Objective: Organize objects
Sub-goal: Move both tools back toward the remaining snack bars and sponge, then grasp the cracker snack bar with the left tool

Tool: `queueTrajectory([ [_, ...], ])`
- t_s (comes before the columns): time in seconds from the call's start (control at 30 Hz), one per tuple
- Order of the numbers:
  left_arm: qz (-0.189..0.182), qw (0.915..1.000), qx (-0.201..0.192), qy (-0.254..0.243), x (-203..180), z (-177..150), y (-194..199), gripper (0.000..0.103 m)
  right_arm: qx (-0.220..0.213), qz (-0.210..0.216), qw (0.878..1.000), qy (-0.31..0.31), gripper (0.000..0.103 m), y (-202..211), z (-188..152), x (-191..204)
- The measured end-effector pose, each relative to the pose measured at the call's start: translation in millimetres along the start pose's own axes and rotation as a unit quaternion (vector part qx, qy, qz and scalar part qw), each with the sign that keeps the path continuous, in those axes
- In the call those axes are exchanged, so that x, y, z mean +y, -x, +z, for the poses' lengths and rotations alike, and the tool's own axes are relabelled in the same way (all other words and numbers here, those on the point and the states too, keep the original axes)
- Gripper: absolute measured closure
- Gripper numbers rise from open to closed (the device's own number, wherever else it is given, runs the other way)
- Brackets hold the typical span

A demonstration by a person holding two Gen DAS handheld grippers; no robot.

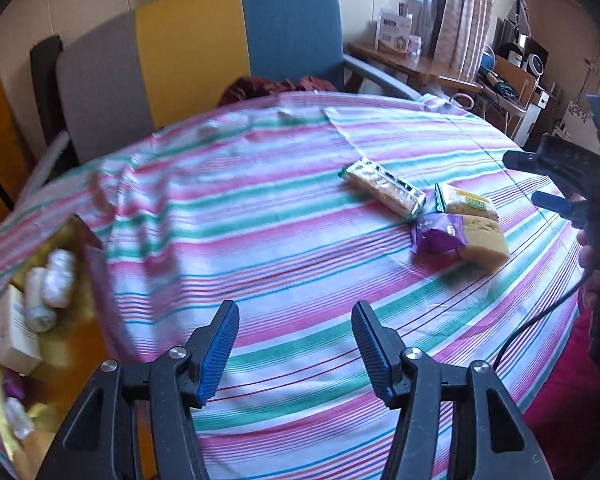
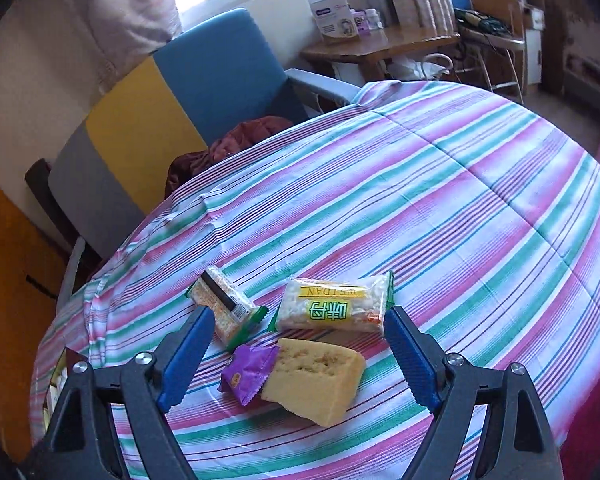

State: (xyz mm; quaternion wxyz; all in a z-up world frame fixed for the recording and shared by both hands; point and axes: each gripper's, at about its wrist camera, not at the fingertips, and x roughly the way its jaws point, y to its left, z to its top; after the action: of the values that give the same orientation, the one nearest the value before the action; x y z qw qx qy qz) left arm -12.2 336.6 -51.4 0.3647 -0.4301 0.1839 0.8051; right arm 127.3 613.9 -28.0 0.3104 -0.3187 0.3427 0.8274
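Four small things lie clustered on the striped cloth [image 2: 480,208] of the tabletop: a yellow sponge block [image 2: 316,384], a purple snack packet [image 2: 247,372] touching the sponge's left edge, a clear rice-cracker packet with a yellow and green label [image 2: 334,306] just behind the sponge, and a longer cracker bar with green ends [image 2: 224,308] to its left, angled away. The right tool [image 2: 296,320] hovers above this cluster with its blue pads spread wide, nothing pressed between them; the purple packet and sponge show in the gap between the fingers. The left tool [image 1: 294,320] stands well to the left of the cluster, its fingers also apart and empty over bare cloth. From the left wrist the right tool shows at the right edge, beside the sponge. At the far left edge of the tabletop an open gold-lined box [image 1: 72,332] holds a white carton [image 1: 16,332] and several small wrapped rolls [image 1: 52,284], blurred. Behind the tabletop stands a sofa with grey, yellow and blue panels [image 1: 196,52].
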Motion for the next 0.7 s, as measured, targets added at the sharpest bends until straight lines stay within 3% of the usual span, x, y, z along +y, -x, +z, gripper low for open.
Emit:
queueTrajectory([
  [0.33,-0.048,0.9975,0.044,0.028,-26,35,-50,0.044,-0.008,-0.013,0.998,-0.056,0.014,5,5,-23],
  [0.7,-0.083,0.9892,0.080,0.091,-61,110,-121,0.043,-0.012,0.000,0.990,-0.137,0.012,7,10,-53],
])
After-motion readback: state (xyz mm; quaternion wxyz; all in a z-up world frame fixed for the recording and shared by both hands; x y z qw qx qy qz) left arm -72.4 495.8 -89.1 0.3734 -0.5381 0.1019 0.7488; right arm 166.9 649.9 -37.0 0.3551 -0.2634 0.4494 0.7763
